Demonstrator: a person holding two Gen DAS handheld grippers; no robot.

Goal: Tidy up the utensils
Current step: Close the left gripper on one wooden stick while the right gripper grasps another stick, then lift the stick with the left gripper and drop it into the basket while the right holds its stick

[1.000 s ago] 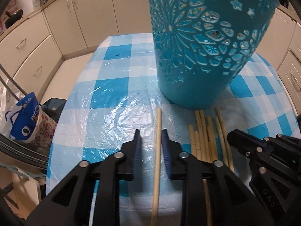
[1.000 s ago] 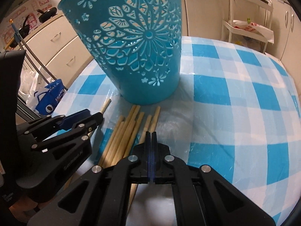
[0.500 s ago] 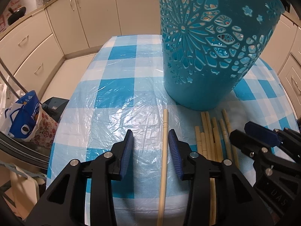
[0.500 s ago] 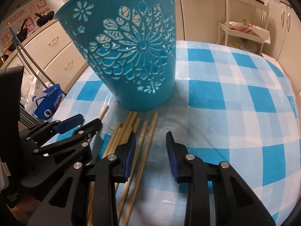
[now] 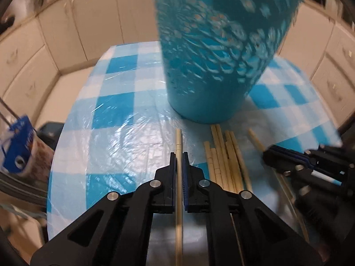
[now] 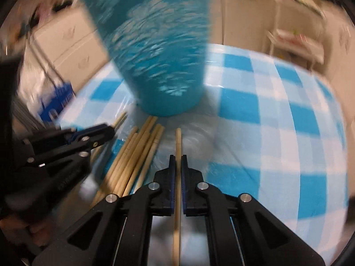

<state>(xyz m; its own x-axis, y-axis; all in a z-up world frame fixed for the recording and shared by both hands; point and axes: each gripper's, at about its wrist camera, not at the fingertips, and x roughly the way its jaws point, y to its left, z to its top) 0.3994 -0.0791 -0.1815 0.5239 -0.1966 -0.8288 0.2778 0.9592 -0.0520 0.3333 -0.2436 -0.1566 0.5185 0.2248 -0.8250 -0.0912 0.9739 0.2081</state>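
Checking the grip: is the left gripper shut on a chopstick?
Yes. The left gripper is shut on one chopstick; its jaws press both sides.

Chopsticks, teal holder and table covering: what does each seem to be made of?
Chopsticks: pale, matte sticks, probably bamboo or wood.
Teal holder: likely moulded plastic, given the uniform colour and cut-out flower pattern; blur hides the finish.
Table covering: checked cloth under clear plastic film, judging by its wrinkles and glare.

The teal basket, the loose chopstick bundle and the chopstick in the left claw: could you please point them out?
teal basket [image 5: 206, 102], left wrist view, lower wall.
chopstick bundle [image 6: 135, 153], right wrist view, middle of the sticks.
chopstick in the left claw [image 5: 178, 141], left wrist view, shaft beyond the pads.
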